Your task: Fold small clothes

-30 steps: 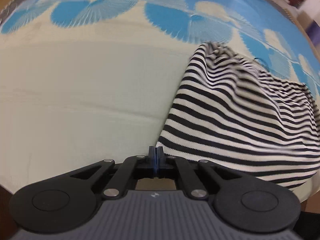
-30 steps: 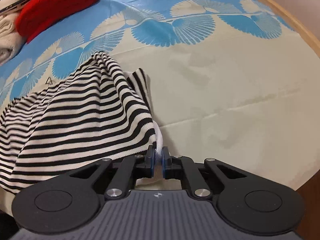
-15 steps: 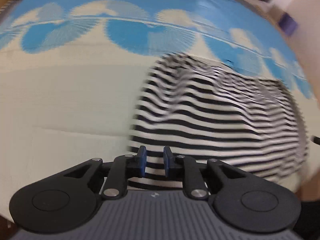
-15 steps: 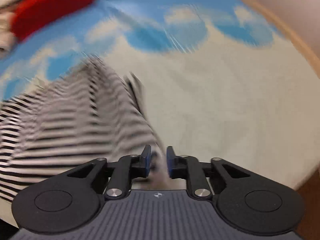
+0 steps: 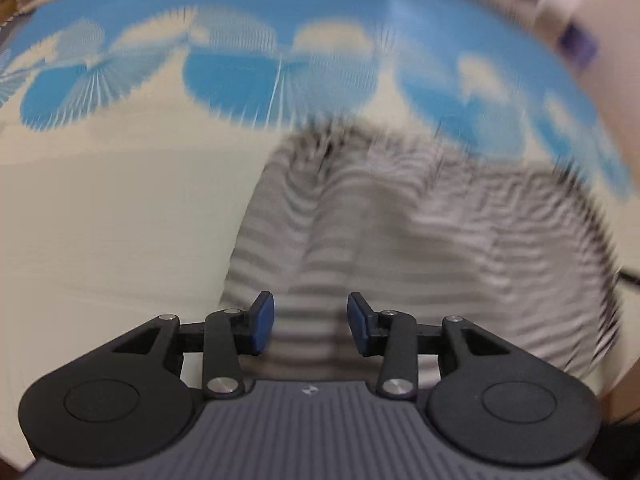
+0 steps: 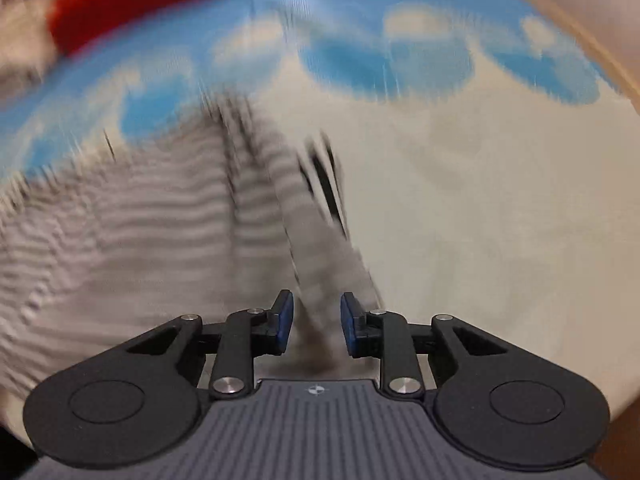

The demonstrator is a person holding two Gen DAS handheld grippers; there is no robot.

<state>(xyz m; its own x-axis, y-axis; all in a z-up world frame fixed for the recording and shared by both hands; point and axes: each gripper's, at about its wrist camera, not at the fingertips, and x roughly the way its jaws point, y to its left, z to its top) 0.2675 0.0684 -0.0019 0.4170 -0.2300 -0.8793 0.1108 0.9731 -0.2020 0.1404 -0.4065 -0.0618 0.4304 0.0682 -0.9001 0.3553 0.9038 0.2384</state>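
Left gripper (image 5: 307, 323) spread wide, nothing clamped; right gripper (image 6: 316, 323) parted too, nothing pinched. Just ahead of both, blurred striped garment (image 5: 420, 248) heaped on cream-and-blue cloth (image 5: 120, 208). Farther off, red fabric (image 6: 132, 4) at far edge.

The left tongs (image 5: 311, 322) stand wide apart, the two blue pads (image 5: 262, 322) facing each other across a clear gap with nothing clamped between them, and the black linkage arms splay outward from the ribbed grey body at the bottom of the left wrist view. The right tongs (image 6: 316, 322) are parted too, though by a narrower gap, their blue pads (image 6: 285, 320) likewise gripping nothing. Both tools point forward and slightly downward, and both views are smeared with motion blur while the tools themselves appear sharp.
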